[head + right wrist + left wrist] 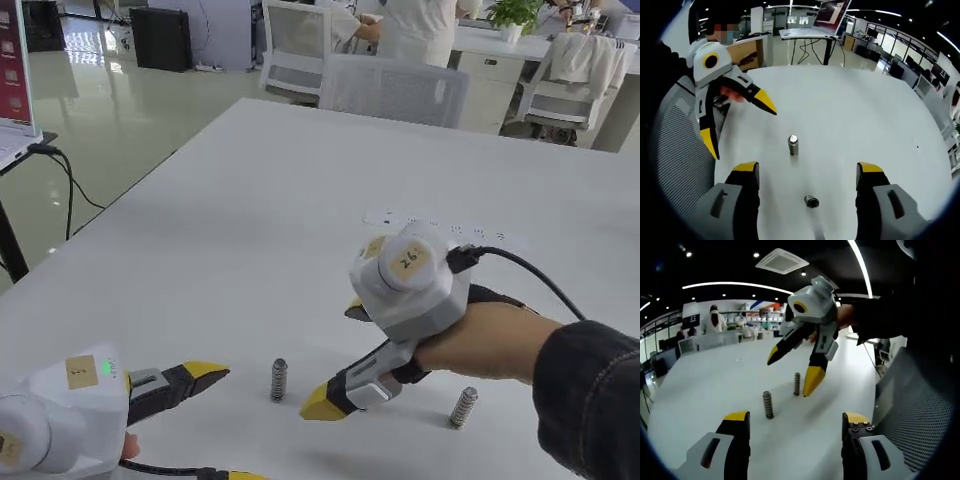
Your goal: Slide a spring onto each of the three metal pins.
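Bright office space sits at the back, with a shiny floor, desks and chairs. Most of the head view is a big white table [250, 220]. A grey mesh chair [395, 90] stands at its far edge.

A hand [490, 340] holds the right gripper [338, 355] over the near right part of the table. It is a white and grey tool with black jaws and yellow tips. It points down and to the left. Its jaws are wide open and hold nothing. The left gripper [228, 425] is the same kind of tool. It is at the near left corner and points right. Its jaws are wide open too, with nothing in them.

Two small grey metal springs stand upright on the table. The left spring [279, 380] is between the two grippers. It is just beside the right gripper's lower yellow tip, but they do not touch. The right spring [462, 407] stands near the hand, on its near side.

In the right gripper view, a silver pin top [793, 138] pokes out of a spring that stands past the open jaws. A small round metal thing [811, 201] sits nearer, between the jaws. It is seen from above and is too small to tell what it is.
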`<state>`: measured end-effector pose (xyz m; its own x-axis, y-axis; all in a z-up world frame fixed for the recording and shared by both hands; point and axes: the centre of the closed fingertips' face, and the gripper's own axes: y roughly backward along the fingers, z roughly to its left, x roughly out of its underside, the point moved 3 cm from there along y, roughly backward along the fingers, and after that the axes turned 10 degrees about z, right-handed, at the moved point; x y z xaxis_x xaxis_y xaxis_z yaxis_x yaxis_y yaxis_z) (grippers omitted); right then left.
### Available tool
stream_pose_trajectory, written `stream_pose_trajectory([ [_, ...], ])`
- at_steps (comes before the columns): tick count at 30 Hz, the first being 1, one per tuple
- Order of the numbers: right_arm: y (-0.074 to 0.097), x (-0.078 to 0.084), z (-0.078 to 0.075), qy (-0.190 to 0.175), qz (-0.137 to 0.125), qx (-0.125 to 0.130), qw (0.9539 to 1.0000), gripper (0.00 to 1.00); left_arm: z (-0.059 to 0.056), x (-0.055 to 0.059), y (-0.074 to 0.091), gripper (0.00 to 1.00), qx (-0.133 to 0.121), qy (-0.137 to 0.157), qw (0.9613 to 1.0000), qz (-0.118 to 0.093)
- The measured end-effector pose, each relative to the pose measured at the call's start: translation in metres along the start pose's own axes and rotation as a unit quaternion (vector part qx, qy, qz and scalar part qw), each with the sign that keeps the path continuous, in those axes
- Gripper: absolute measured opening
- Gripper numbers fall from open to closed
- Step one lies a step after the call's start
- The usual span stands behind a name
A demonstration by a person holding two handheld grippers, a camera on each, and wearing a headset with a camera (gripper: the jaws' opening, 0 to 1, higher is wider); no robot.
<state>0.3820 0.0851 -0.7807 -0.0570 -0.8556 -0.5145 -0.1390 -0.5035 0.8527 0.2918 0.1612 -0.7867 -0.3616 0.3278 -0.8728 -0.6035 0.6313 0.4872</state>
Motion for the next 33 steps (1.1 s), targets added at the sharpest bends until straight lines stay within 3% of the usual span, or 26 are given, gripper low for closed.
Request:
stream_pose_trajectory([
  [10, 0.02, 0.012, -0.008, -0.05, -0.049, 0.028, 0.9972, 0.81, 0.004, -0.001, 0.001, 0.72, -0.007, -0.001, 1.0, 0.0],
  [13, 0.023, 0.019, -0.011, -0.058, -0.052, 0.035, 0.9963, 0.82, 0.005, -0.002, 0.0, 0.72, -0.008, -0.001, 1.0, 0.0],
  [23, 0.046, 0.039, -0.024, -0.092, -0.087, 0.065, 0.9898, 0.83, 0.007, -0.005, -0.003, 0.73, -0.009, -0.005, 0.9999, 0.001],
  [33, 0.064, 0.076, -0.023, -0.126, -0.106, 0.089, 0.9824, 0.84, 0.009, -0.007, -0.006, 0.74, -0.008, -0.007, 0.9999, 0.0],
])
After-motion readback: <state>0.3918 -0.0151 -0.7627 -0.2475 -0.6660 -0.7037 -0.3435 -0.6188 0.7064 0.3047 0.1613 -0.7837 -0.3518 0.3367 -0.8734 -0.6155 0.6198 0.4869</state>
